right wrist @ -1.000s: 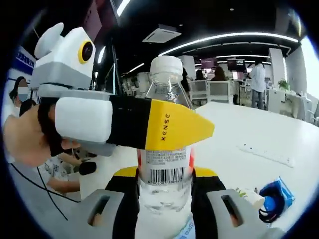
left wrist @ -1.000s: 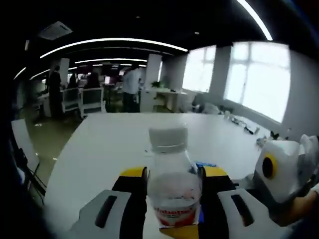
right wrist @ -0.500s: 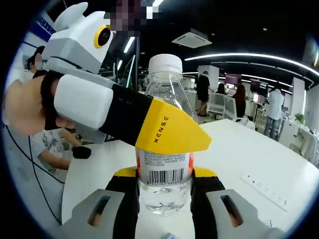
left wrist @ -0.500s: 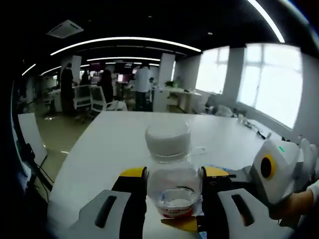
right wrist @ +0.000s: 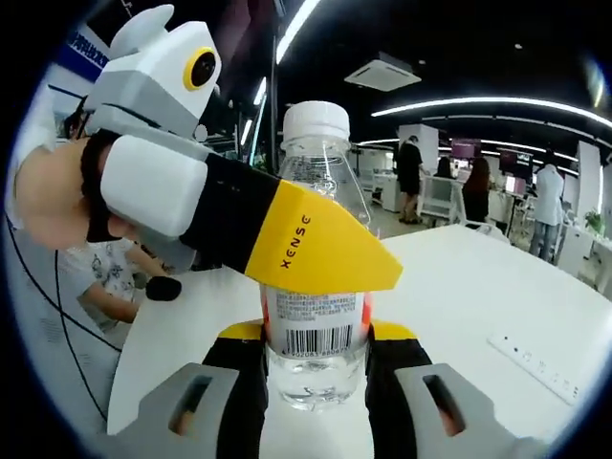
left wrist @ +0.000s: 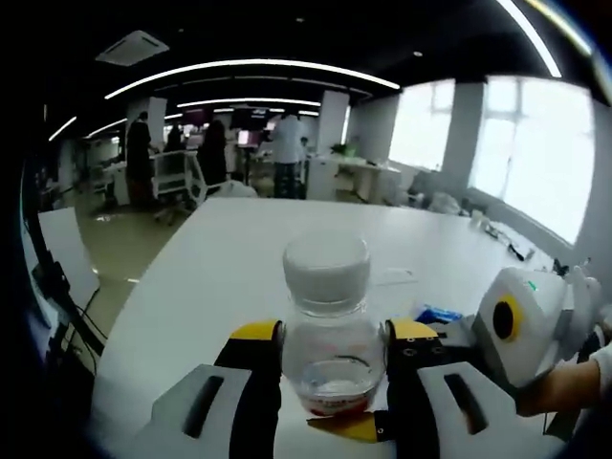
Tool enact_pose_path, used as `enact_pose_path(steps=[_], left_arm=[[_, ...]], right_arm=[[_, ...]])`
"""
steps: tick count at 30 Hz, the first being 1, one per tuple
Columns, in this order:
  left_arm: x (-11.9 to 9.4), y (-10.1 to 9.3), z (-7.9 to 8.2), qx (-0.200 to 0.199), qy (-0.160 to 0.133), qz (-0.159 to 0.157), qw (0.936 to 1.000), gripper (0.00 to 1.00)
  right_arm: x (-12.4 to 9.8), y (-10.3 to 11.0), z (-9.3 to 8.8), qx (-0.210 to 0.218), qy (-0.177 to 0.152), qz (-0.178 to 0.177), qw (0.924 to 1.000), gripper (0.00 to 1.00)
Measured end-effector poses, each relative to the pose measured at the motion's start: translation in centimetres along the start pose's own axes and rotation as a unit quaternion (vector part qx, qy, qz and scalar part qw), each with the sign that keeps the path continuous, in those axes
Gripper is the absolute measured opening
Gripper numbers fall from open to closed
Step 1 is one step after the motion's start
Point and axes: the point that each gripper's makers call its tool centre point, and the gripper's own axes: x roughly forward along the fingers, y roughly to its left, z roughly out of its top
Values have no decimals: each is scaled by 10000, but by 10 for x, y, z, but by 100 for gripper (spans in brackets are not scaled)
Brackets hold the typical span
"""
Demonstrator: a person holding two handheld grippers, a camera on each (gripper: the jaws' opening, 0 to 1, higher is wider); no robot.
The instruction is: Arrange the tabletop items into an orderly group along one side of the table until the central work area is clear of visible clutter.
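Bottle: you hold a clear bottle (right wrist: 316, 277) with a white cap (left wrist: 326, 269) between both claws, up off the white table (left wrist: 239, 258); it stands upright in the right gripper view and leans toward the camera in the left gripper view.
Right gripper (right wrist: 316, 349): your jaws pinch the bottle low on its body, just under the barcode label (right wrist: 316, 330).
Left gripper (left wrist: 330, 349): your jaws press against the bottle's sides; in the right gripper view, one yellow-tipped jaw lies across the front of the bottle.
Nearby: a blue packet (left wrist: 438, 314) lies on the table just beyond your left gripper; a white power strip (right wrist: 540, 363) lies farther off.
Progress: I judge the job mid-way at best; the bottle is not yet set down at a side, and the packet and strip still sit out on the table.
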Motion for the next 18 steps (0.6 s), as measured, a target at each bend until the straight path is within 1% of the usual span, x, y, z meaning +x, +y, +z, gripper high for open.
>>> enact_pose_path(steps=[1, 3, 5, 10, 14, 16, 18], left_arm=[[7, 3, -5, -12, 47, 61, 10000, 40], [11, 5, -12, -32, 130, 135, 9998, 40], [14, 7, -17, -53, 195, 197, 9996, 40], [21, 11, -29, -117, 315, 259, 9991, 39], [26, 12, -35, -138, 351, 328, 9988, 39], [35, 14, -40, -114, 377, 362, 9986, 39], [37, 16, -43, -126, 415, 406, 9982, 39]], right_arm=[[3, -1, -4, 4, 5, 52, 10000, 36], [6, -3, -9, -23, -10, 111, 9999, 36], [10, -4, -16, 41, 17, 211, 9998, 36], [16, -6, -30, -2, 29, 374, 9993, 36], [19, -8, -36, -54, 6, 477, 9988, 36], [22, -7, -39, -71, 22, 519, 9986, 36], [25, -8, -44, -100, 40, 555, 9984, 36]])
